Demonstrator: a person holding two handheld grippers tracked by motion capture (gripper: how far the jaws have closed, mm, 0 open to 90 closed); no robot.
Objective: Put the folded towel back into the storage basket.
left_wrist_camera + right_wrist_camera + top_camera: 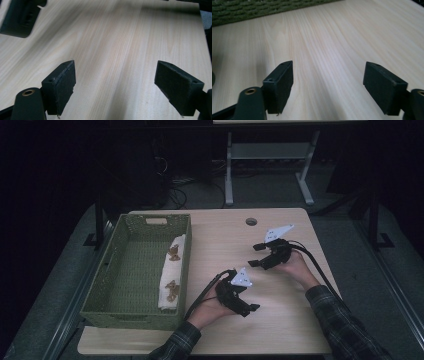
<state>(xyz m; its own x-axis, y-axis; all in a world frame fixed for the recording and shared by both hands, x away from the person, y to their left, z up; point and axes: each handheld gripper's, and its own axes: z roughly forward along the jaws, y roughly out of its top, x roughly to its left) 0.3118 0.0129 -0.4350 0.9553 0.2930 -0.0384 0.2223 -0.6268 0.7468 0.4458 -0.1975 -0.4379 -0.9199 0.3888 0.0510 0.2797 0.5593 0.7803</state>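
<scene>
Both the left claw [250, 308] and right claw [254, 255] gape empty over the table [220, 240]; the soft, light cloth [171, 275], at nine o'clock in the basket [150, 319], likely wants an edge pinch.

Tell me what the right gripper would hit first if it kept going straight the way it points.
Probably the green basket. The right gripper is open over bare table, with nothing else between; depth is hard to judge.

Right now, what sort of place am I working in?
Probably a lab or workshop bench: a light wooden table with a cable hole, a green woven basket on it, cables on the floor and another table's legs behind.
</scene>
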